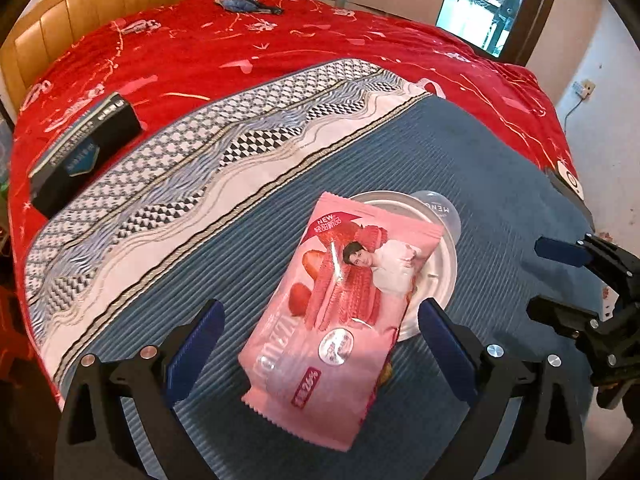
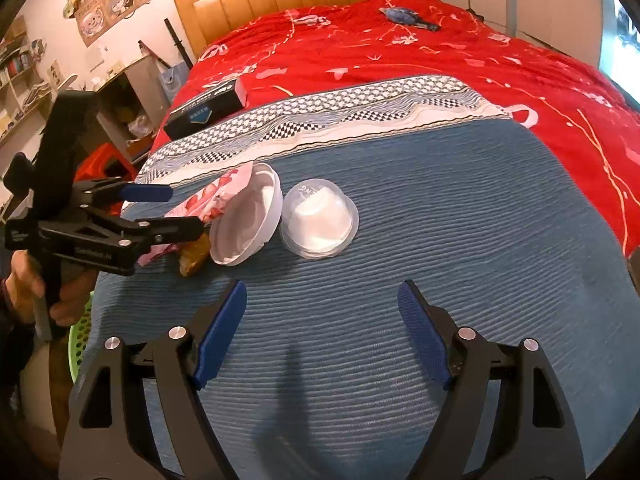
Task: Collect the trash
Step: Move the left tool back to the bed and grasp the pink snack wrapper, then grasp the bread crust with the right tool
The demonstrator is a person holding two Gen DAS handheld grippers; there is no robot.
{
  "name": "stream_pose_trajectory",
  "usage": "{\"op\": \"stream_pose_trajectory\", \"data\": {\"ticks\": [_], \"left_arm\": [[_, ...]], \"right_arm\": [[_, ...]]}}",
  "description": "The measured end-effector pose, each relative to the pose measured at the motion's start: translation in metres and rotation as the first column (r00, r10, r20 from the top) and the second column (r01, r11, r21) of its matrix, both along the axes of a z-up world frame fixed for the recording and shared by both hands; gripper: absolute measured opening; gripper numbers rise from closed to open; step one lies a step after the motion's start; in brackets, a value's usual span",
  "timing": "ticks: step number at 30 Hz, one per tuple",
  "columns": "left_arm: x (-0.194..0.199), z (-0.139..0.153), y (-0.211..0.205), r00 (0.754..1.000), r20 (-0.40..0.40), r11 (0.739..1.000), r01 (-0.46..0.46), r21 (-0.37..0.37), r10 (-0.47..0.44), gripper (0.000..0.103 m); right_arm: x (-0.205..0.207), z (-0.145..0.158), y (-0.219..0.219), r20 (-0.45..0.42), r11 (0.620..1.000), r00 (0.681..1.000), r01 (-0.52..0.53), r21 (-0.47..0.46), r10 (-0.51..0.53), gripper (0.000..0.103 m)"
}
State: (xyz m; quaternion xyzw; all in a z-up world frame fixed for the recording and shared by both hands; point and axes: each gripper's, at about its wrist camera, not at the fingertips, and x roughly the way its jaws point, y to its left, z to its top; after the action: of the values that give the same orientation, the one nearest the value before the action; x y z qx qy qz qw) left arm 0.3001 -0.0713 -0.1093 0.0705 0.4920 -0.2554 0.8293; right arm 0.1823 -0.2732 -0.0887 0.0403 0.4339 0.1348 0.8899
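A pink snack wrapper [image 1: 340, 312] lies on the blue mat, partly over a white bowl [image 1: 440, 272]. A clear plastic cup [image 1: 440, 212] lies beside the bowl. My left gripper [image 1: 320, 344] is open, its fingers on either side of the wrapper. In the right wrist view the left gripper [image 2: 168, 208] is beside the wrapper [image 2: 216, 196], the tilted bowl [image 2: 248, 220] and the cup [image 2: 318, 220]. A brown scrap [image 2: 196, 256] lies under the wrapper. My right gripper [image 2: 320, 332] is open and empty above the mat, also in the left wrist view [image 1: 548, 280].
A dark box [image 1: 84, 152] lies on the red bedspread [image 1: 240, 60]. A blue cloth item [image 1: 248, 5] lies near the headboard. A green basket [image 2: 80, 340] sits beside the bed, bottom left. Shelves and a cabinet stand left of the bed.
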Motion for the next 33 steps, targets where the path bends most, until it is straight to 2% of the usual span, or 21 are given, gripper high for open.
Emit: {"op": "stream_pose_trajectory", "data": {"ticks": [3,4,5,8,13,20,25,30,33], "left_arm": [[0.003,-0.005,0.000,1.000,-0.008,1.000,0.000,-0.020,0.000,0.094],[0.002,-0.005,0.000,1.000,0.002,1.000,0.003,-0.030,-0.003,0.090],[0.001,-0.005,0.001,1.000,0.005,0.999,0.007,-0.038,-0.007,0.078],[-0.001,-0.006,0.003,1.000,-0.011,0.998,0.006,-0.064,-0.007,0.065],[-0.012,0.005,0.015,0.999,0.021,0.995,-0.027,-0.094,0.029,0.059],[-0.034,0.032,0.053,0.990,0.059,0.984,-0.122,-0.133,0.131,0.050],[-0.052,0.042,0.094,0.973,0.064,0.964,-0.210,-0.162,0.222,0.046],[-0.069,0.045,0.124,0.954,0.075,0.946,-0.274,-0.172,0.290,0.045],[-0.077,0.044,0.140,0.943,0.073,0.935,-0.307,-0.178,0.323,0.045]], "right_arm": [[0.003,-0.001,0.002,-0.001,1.000,1.000,-0.008,-0.006,0.008,0.078],[0.003,-0.001,0.003,-0.001,1.000,1.000,-0.011,-0.009,0.011,0.078],[0.004,-0.001,0.004,-0.001,1.000,1.000,-0.013,-0.009,0.013,0.078],[0.005,-0.001,0.007,0.003,1.000,1.000,-0.020,-0.011,0.020,0.078],[0.007,0.001,0.014,0.008,0.999,0.999,-0.033,-0.008,0.033,0.078],[0.020,0.004,0.041,0.026,0.997,0.997,-0.073,-0.021,0.073,0.080],[0.035,0.006,0.064,0.046,0.992,0.993,-0.102,-0.076,0.105,0.085],[0.057,0.006,0.075,0.038,0.989,0.994,-0.098,-0.108,0.103,0.085],[0.053,0.006,0.084,0.050,0.986,0.991,-0.121,-0.115,0.127,0.085]]}}
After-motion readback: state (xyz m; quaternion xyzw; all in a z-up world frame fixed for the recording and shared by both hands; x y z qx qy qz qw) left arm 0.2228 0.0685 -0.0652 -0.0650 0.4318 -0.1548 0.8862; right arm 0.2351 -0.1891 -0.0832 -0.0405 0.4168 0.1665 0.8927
